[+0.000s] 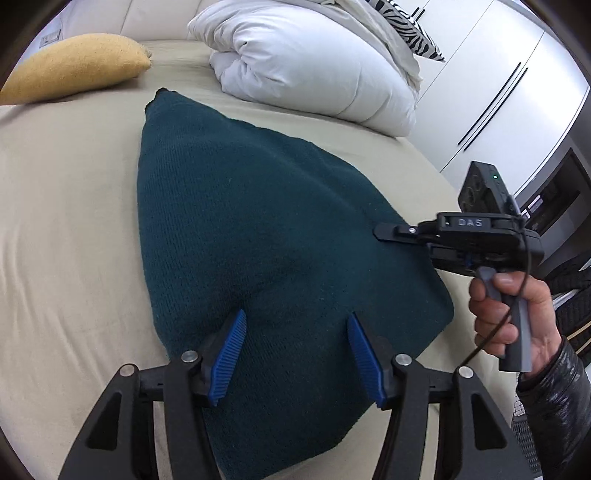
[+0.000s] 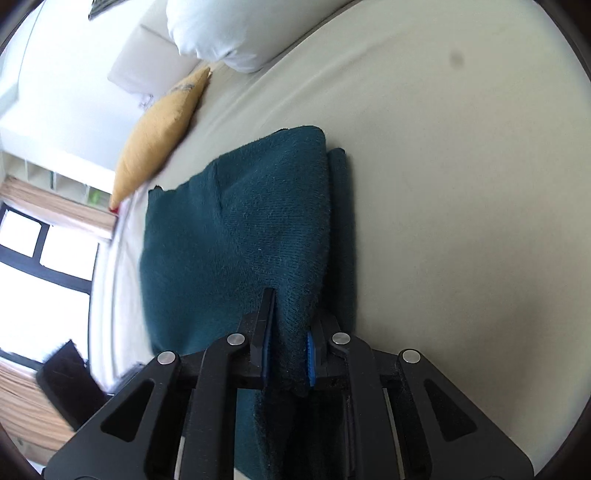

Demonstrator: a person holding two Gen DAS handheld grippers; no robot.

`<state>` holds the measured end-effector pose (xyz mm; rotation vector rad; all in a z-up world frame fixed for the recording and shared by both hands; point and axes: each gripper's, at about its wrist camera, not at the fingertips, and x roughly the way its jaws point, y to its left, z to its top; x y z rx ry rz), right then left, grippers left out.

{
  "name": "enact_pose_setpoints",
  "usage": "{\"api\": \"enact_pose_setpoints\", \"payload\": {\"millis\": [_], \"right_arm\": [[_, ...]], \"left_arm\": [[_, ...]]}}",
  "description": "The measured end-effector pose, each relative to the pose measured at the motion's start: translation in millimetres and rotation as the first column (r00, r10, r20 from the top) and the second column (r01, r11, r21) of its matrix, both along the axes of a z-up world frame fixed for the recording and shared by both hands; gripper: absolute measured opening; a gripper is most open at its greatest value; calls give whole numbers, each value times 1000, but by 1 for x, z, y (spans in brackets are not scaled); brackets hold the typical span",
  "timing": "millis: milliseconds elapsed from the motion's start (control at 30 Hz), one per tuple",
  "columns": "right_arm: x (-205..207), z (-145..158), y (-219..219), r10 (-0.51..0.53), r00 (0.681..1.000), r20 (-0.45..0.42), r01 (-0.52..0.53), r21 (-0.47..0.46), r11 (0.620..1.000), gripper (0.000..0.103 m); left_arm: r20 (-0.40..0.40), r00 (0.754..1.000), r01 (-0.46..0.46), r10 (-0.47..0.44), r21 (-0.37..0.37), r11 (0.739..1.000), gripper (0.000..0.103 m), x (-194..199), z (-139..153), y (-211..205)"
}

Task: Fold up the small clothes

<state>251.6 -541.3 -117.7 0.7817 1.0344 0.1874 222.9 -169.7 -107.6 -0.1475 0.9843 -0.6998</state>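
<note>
One dark teal knitted garment [image 1: 258, 229] lies spread on a bed [image 1: 66, 229] covered with a beige sheet. It is the only piece of clothing in view. It sits near the middle of the bed, and in the right wrist view [image 2: 236, 236] one long edge is folded over, so a narrower strip of the same fabric shows beside it.

Two grippers are in view. The left gripper [image 1: 297, 332] hovers over the near end of the garment with its jaws spread wide. Both blue ribbed pads [image 1: 229, 354] point toward the fabric with nothing held between them; whether the tips touch the cloth cannot be told.

The right gripper [image 2: 290, 354] has its jaws drawn close together, pinching a raised fold of the teal garment between the blue pads [image 2: 311, 358]. In the left wrist view the same right gripper [image 1: 388, 230] reaches in from the side to the garment's edge, held by one bare hand [image 1: 506, 314] in a black sleeve.

Also on the bed are one mustard yellow cushion [image 1: 74, 66] and one rolled white duvet [image 1: 310, 62], both at the far end, well apart from the garment. One zebra-striped pillow [image 1: 410, 29] sits behind the duvet.
</note>
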Motion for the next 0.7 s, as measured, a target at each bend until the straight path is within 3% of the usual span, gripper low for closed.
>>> {"api": "enact_pose_setpoints", "payload": {"millis": [133,400,467,500,533,700], "right_arm": [[-26,18,4,2,1000,18,-2,10,1000,22],[-81,18,32,13,1000,12,-13,4,1000,22],[-84,13,38,22,1000,7,-22,-44,999,17],[-83,10,39,15,1000,1,-15,-53,999,8],[-85,9,37,-1,1000,-5,1,-53,999,5],[-88,5,41,-32,999,-1,32,-84,996,4]], "left_arm": [[-13,1000,5,-5,13,1000,60,0,-2,1],[-16,1000,-2,2,32,999,60,-5,-6,-2],[-25,1000,-4,5,39,999,60,-4,-5,-4],[-32,999,-6,8,45,999,60,-5,-4,-4],[-36,999,-8,10,48,999,60,-6,-3,-3],[-18,1000,-16,17,71,997,60,-12,-5,-7]]}}
